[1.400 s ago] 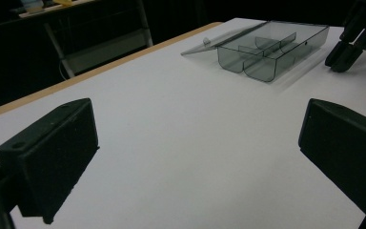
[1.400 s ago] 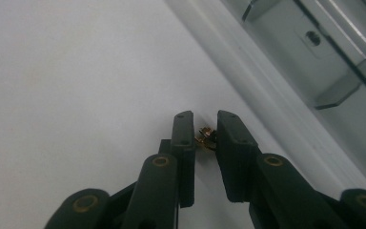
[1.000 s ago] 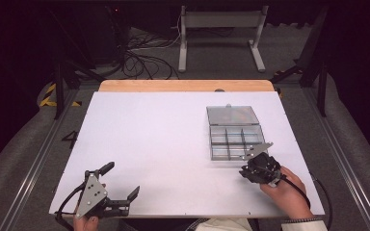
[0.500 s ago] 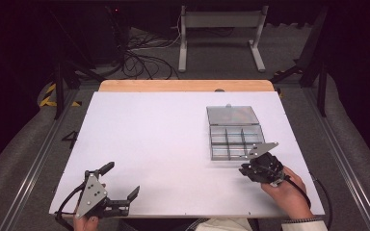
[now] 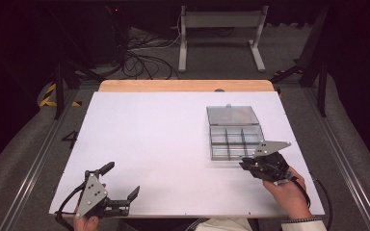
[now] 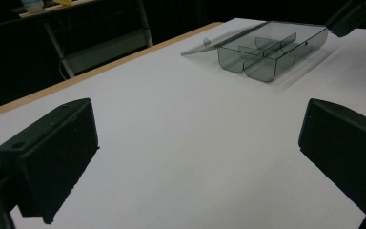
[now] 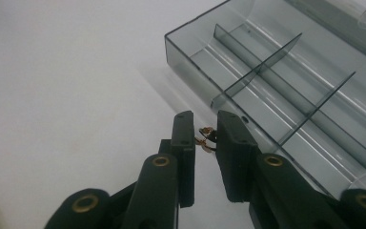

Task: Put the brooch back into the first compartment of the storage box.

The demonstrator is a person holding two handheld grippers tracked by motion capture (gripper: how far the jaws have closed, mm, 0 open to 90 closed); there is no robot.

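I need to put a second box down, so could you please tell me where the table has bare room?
The white table is bare across its left and middle, from the wooden far edge to the left gripper. It is crowded at the right near side, where the right gripper nearly touches the open clear compartment box.

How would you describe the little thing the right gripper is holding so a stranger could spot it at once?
Start at the white table, then find the clear grey compartment box on its right side. At the box's near edge, the right gripper pinches a tiny brownish metallic-looking piece between its black jaws, the scene's only small warm-coloured item.
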